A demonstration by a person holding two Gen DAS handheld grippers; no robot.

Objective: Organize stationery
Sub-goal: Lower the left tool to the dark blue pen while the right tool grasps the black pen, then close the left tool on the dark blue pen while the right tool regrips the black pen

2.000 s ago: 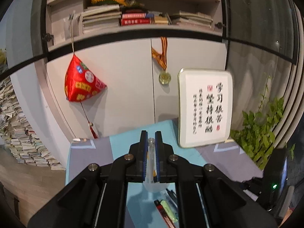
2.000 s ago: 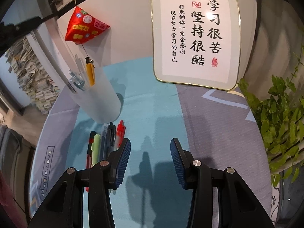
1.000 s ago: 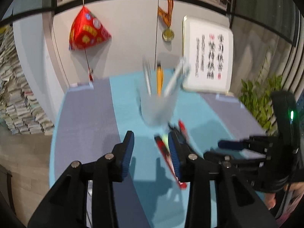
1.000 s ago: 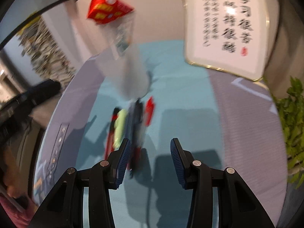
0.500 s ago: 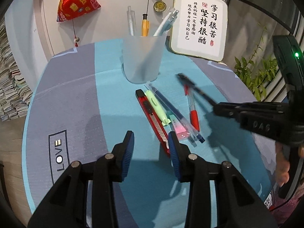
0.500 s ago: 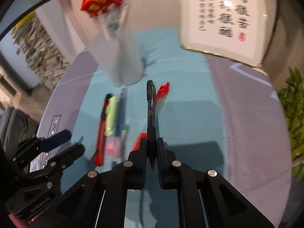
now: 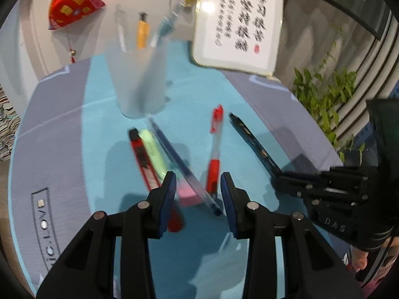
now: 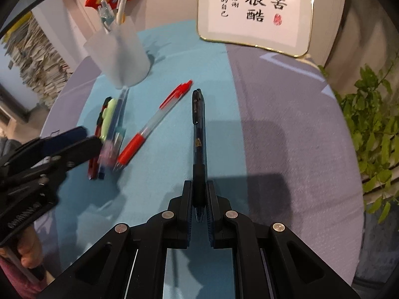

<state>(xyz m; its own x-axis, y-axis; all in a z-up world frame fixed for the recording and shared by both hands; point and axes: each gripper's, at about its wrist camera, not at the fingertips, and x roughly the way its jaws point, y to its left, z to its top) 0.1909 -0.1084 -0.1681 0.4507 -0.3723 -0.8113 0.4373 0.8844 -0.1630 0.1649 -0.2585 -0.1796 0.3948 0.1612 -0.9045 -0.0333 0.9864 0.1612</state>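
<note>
Right wrist view: your right gripper (image 8: 199, 199) clamps black pen (image 8: 198, 129), pen pointing ahead. Cup (image 8: 119, 54) ahead-left holds few pens. Your left gripper (image 7: 198, 194) wide, empty, above red pen (image 7: 214, 154), knife (image 7: 142, 157), highlighter (image 7: 153, 149). Most sorting left.

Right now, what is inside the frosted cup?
The frosted cup holds several upright pens; their tops stick out above the rim: an orange-yellow one, a clear one and a pale blue-white one. Their lower ends are hidden behind the cloudy wall, as is anything at the bottom.
</note>
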